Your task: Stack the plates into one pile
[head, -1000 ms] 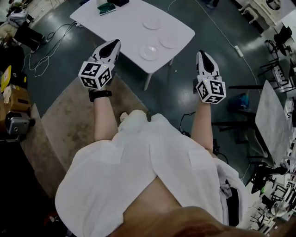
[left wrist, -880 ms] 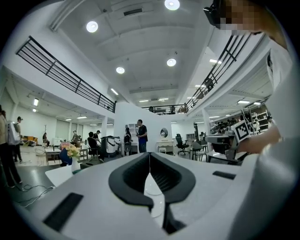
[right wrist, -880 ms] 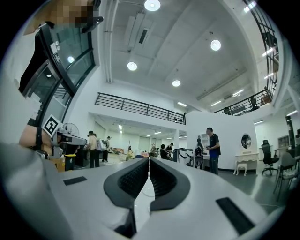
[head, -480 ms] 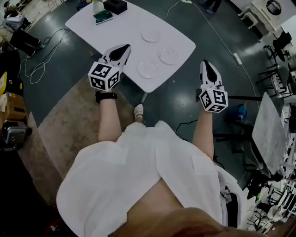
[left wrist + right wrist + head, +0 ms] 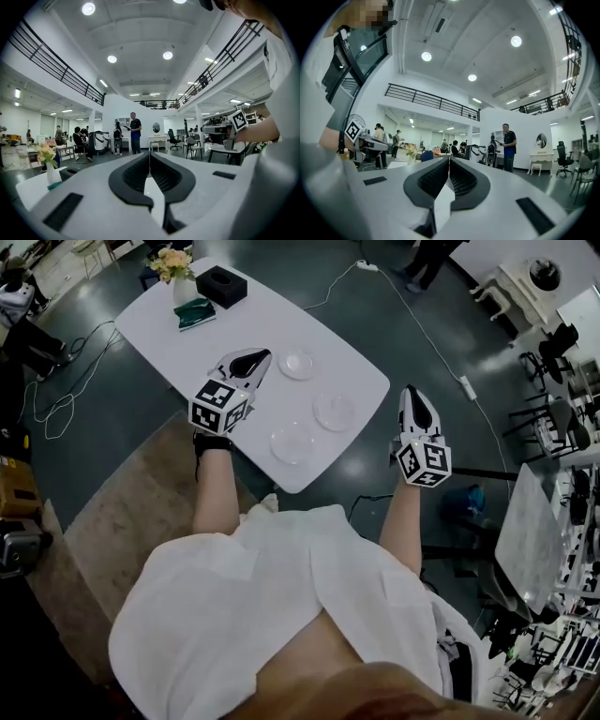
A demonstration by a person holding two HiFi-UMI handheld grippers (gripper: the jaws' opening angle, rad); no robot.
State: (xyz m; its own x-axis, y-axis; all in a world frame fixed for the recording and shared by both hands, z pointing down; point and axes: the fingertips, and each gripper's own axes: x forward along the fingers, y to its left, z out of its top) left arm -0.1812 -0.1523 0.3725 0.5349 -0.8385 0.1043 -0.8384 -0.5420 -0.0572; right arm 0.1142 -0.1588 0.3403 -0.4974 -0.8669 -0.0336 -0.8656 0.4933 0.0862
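The table point(image 5: 253, 315) — near edge partly hidden behind left hand-held gripper point(image 5: 255, 356).

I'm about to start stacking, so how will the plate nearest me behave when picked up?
The nearest plate looks thin, shallow and glassy: probably rigid, light, breakable. Its smooth rim may slip. Lying flat on the table, it would likely slide, not tip.

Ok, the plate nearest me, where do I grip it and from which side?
Pinch the nearest plate by its rim on the side toward you, coming in low over the table's near edge. It lies flat, so only the thin rim gives the jaws a bite, and that side looks free. The left gripper, shut now, must open first.
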